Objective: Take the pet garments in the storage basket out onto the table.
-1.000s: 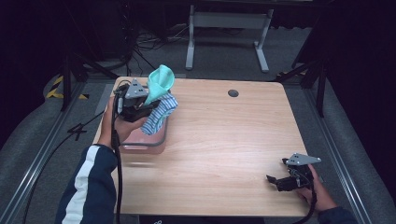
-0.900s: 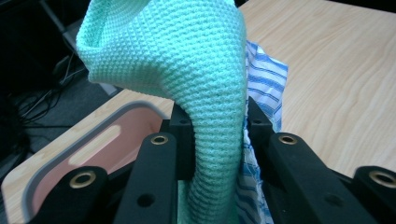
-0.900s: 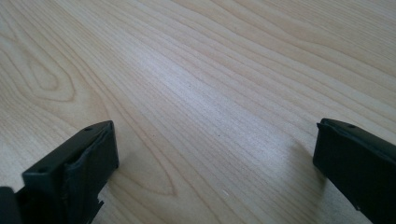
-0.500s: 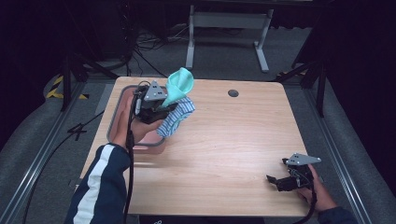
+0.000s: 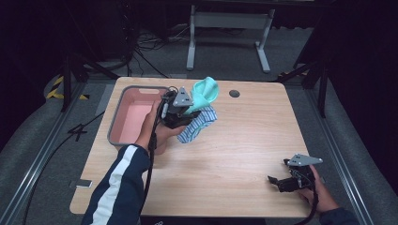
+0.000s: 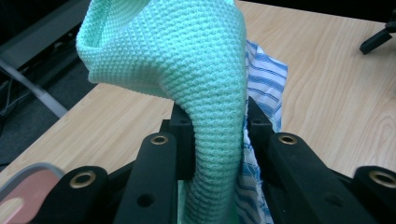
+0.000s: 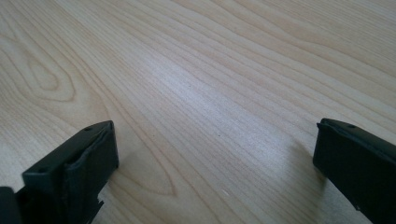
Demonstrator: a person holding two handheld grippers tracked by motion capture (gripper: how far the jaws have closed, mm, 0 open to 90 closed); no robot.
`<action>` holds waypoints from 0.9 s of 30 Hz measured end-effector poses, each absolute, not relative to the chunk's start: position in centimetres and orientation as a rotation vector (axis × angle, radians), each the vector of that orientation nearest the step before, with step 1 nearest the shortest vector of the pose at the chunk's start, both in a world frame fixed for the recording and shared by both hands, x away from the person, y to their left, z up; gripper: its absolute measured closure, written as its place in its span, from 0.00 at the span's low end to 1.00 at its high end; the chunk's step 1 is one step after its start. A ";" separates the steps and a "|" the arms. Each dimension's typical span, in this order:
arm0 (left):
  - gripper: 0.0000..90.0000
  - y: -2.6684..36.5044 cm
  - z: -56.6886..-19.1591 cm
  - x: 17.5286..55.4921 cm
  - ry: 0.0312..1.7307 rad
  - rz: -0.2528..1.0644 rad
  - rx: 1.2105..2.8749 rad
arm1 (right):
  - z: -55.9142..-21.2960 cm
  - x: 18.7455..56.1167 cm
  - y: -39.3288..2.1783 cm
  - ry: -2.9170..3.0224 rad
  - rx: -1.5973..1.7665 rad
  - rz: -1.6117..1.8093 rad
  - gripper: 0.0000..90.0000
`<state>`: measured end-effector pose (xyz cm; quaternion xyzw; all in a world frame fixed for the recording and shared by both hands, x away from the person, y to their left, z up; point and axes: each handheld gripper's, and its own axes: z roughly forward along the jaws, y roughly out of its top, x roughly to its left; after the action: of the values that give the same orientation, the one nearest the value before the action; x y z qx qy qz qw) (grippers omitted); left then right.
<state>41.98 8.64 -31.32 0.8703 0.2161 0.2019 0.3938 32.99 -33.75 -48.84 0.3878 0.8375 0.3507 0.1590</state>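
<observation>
The tabletop [image 5: 225, 154] was the largest thing before me, pale wood, and at its far left corner stood the grey bin [image 5: 116, 123] with a pink inside. My left gripper [image 5: 185, 111] was held above the tabletop, just to the right of the bin, with its jaws closed on two cloths together: a mint green waffle cloth [image 6: 187, 70] and a blue striped cloth [image 6: 264, 88] that hung beside it. I judged both to be light, soft and limp, so they would sag and fold, and a pinch on a bunched middle part seemed the safest hold. My right gripper [image 5: 287, 180] rested low at the near right of the tabletop, its jaws wide apart and holding nothing. I could read no label or writing.
</observation>
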 end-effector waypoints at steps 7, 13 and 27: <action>0.81 6.9 -32.3 41.9 0.528 0.475 2.241 | -48.8 33.0 -33.7 2.394 1.109 1.002 0.00; 0.80 5.5 -33.6 42.2 0.521 0.446 2.268 | -48.8 33.0 -33.7 2.394 1.107 1.003 0.00; 0.80 3.0 -37.5 42.7 0.529 0.361 2.310 | -48.8 33.0 -33.7 2.395 1.109 1.002 0.00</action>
<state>42.66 3.00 -37.46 0.8977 0.2057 0.1403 0.3635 32.99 -33.75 -48.84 0.3880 0.8375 0.3504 0.1586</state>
